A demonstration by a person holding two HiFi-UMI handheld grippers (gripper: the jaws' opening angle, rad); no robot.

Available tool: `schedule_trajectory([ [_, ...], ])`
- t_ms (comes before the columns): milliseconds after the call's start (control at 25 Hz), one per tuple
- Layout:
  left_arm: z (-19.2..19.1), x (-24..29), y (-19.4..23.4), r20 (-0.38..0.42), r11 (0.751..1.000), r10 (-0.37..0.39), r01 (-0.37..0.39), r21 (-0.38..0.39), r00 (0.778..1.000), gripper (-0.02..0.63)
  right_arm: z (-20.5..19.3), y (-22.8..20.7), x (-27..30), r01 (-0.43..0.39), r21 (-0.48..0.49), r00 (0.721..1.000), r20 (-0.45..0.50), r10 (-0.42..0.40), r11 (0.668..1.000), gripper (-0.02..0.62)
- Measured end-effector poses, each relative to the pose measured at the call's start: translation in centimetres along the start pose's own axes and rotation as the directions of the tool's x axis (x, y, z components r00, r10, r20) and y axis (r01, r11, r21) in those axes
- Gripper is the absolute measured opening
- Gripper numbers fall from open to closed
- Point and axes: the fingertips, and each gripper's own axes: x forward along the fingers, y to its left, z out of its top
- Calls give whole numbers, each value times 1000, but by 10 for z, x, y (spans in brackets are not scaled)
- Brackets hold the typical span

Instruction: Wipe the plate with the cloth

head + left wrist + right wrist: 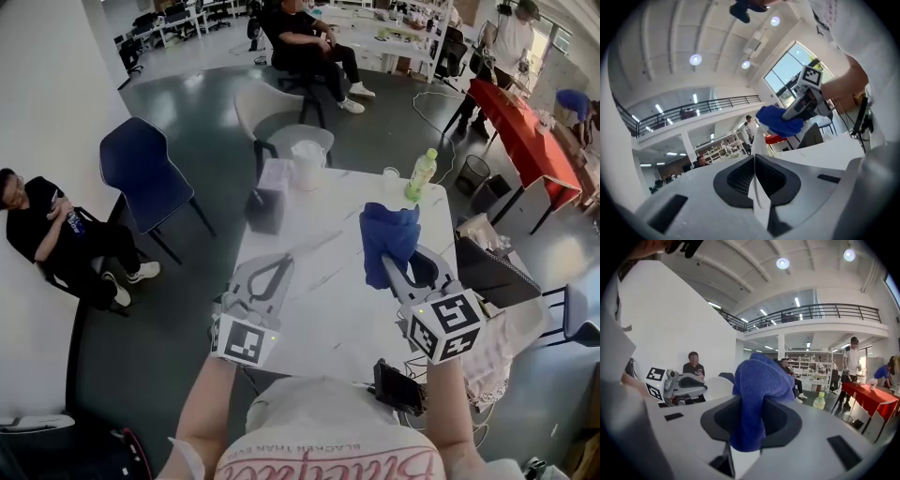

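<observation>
My left gripper (275, 262) (754, 159) is held level over the white table's left part, shut on the rim of a thin white plate (758, 140) that shows edge-on between its jaws. In the right gripper view the plate (717, 388) is a pale round disc beside that gripper (679, 387). My right gripper (394, 264) (751, 425) is shut on a bunched blue cloth (389, 234) (757, 390), lifted above the table's right part. The cloth (779, 121) hangs a short way from the plate, not touching it.
On the white marble table (319, 323), at its far end, stand a grey tissue box (270, 195), a white container (307, 163), a small cup (391, 172) and a green bottle (421, 174). A blue chair (145, 173) and seated people are to the left and beyond.
</observation>
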Motion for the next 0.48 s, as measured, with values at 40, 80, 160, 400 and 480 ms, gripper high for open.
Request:
schedule_trajectory([
  [40,1,1,-1,-3,999,1,-1,50,1000,11,8,2,-4,-22,-1,999,29,22,1000,103],
  [80,1,2,-2,-8,995,2,-1,95,1000,11,15,5,-7,-48,-8,997,58,49,999,103],
  [160,2,3,-5,-19,984,-2,6,179,1000,12,26,12,-12,-98,-27,990,100,101,995,103],
  [400,8,6,-30,-27,854,-57,63,516,998,11,34,45,-8,-213,-133,974,46,220,968,103],
  [480,11,7,-41,-26,783,-88,85,616,996,11,36,54,-1,-219,-181,973,26,227,959,103],
])
